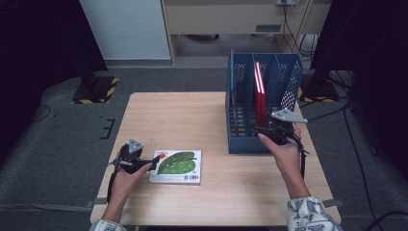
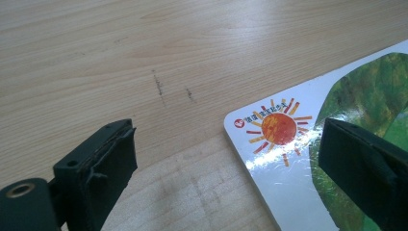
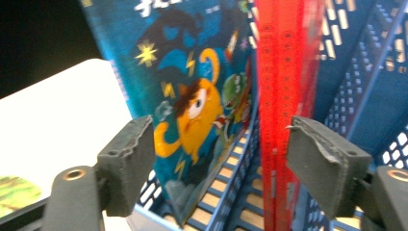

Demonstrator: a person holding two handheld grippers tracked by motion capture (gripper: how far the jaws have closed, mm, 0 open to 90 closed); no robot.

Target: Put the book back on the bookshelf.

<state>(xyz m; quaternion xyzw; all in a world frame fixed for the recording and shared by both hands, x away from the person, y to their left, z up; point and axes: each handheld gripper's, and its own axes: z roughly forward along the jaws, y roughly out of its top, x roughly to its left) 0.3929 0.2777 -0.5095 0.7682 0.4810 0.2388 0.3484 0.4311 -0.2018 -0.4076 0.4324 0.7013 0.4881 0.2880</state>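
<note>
The work in hand looks like filing books into the blue rack (image 1: 263,103) at the far right of the table (image 1: 163,113). The right tool (image 1: 267,130) sits at the rack's near end with its jaws spread and nothing pinched; between them, in the right gripper view, stand a blue picture book (image 3: 197,96) with a cartoon cover and a red book (image 3: 284,82), both upright on edge in neighbouring slots. I judge that these are filed and that the next one is the leaf book (image 1: 176,166), lying flat near the table's front edge, left of the rack and well apart from it.

The left tool (image 1: 153,162) rests just at that book's left edge, jaws spread: in the left gripper view one pad hangs over the glossy cover by the printed sun (image 2: 278,129), the other over bare wood, neither pressing on the book.

To do this well, the thin board should be caught by its edge, perhaps by sliding a corner off the table or tipping it, since a flat glossy cover gives the pads little to bite on. The right tool should back clear of the rack without nudging the standing books.

The rack is hard perforated plastic with thin dividers; the table is pale wood grain, faintly scuffed; the books are thin, stiff and shiny, with rounded corners
</note>
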